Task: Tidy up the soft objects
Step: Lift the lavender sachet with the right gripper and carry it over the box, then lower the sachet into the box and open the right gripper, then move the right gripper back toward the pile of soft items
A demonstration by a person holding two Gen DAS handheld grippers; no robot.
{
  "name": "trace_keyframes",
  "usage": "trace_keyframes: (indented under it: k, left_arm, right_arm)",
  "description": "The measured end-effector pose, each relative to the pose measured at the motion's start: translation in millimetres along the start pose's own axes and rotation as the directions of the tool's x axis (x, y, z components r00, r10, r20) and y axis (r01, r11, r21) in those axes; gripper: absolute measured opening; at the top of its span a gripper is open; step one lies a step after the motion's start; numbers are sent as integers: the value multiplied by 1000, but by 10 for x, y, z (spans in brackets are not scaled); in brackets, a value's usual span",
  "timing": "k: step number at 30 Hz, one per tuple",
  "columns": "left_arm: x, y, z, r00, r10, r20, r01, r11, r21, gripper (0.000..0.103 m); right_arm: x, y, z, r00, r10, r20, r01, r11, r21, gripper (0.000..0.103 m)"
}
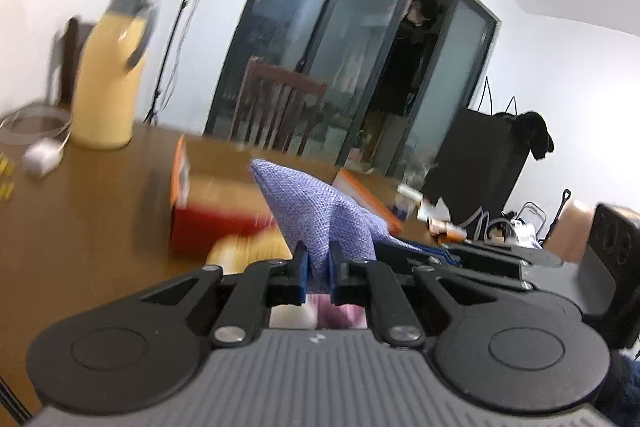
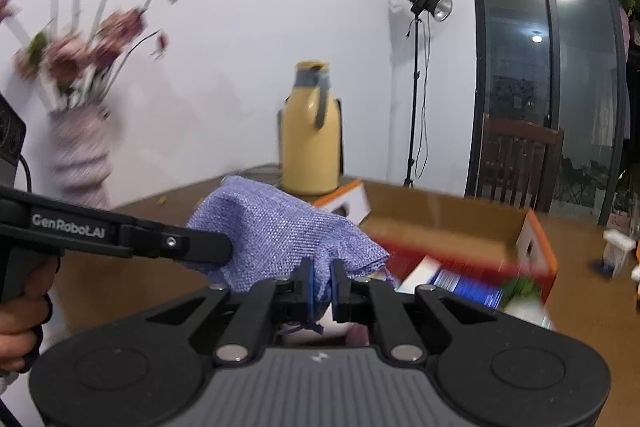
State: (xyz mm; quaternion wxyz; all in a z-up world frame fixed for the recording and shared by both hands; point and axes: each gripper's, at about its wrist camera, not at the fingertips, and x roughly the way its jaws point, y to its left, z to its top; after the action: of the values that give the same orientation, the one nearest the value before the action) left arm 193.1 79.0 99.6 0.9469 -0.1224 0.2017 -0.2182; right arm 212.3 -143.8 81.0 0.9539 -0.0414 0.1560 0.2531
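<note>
Two pairs of fingers were clenched on the same purple woven pouch [image 2: 276,227], each pinching a different part of it. The left gripper [image 1: 318,267] had a fold of the cloth squeezed between its blue pads, and the cloth rose from there in a peak above the fingers. The right gripper [image 2: 321,281] pinched the gathered neck of the pouch, with a bit of drawstring dangling below its pads. In the right wrist view the left gripper came in from the left edge, lying about level, its tip pressed into the pouch's side, and a person's hand [image 2: 18,323] was wrapped around its handle at the lower left. The pouch hung clear of the brown table [image 1: 100,211], stretched between the two grippers. Beyond it sat an open cardboard box [image 2: 460,239] with orange flaps and coloured items inside. Farther back on the table stood a yellow thermos jug [image 2: 310,131] and a vase of pink flowers [image 2: 80,155], both blurred.
</note>
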Motion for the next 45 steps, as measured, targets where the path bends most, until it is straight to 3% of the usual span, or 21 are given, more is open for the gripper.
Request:
trace_keyframes:
  k: [6,9,15,17,18,19,21,23,25,31,36,39,42,45]
  left_arm:
    - [1109,265,693,995,64,-76,-65,998,-5,10]
    - [1702,501,940,985,87,-151,-92,995,-26,10]
    - [2781,979,1135,917,232,-323,-246,969,-4,13]
    - [2990,1069,1116,896,266,-357,-268,963,45,17]
    - [3052,1109,1113,886,282,-368,-282,958,53,29]
    - [3068,1156,1124,883,286,-371,-291,956,44,41]
    - [3064,1224,1158,884,297,-360,-302,952,43,48]
    - [2996,1254,1183,891,291,-347,-296,954,40,60]
    - [2887,1251,1191,898,286,-334,-285,957,52,63]
    - [2457,977,1280,918,302,-256,-294,953,71,65]
    - [1886,586,1298,929,356,-104,-341,930,141,81]
    - [1525,358,1204,938,345,-21,-337,925,175,86]
    - [1155,181,1020,941,333,61,-338,925,175,97]
    - [777,38,722,935,329,137,-349,921,175,102]
  right_arm:
    - [913,-752,699,998,-11,-60,13,999,35,8]
    - [1566,-1063,922,988,-17,-154,25,998,49,8]
    - [2930,-1449,996,929,4,-371,57,987,152,9]
    - [3243,-1483,881,907,-7,-422,85,983,165,12]
    - [3381,-1498,822,891,2,-453,89,980,179,17]
    - [3451,-1510,768,882,14,-472,91,976,200,23]
    - [3542,-1586,709,876,26,-482,110,962,251,28]
    - [3512,-1641,689,882,45,-469,105,952,289,42]
    - [3403,-1692,708,892,41,-450,105,950,295,53]
    - [2849,-1686,937,923,-1,-384,109,960,258,57]
    - [2096,-1631,1088,952,-75,-296,137,971,197,68]
    - [1632,-1560,1106,968,-111,-223,152,973,176,81]
    - [1188,-1499,1049,974,-137,-181,168,971,169,88]
    - [811,-1381,924,969,-181,-171,208,966,153,98]
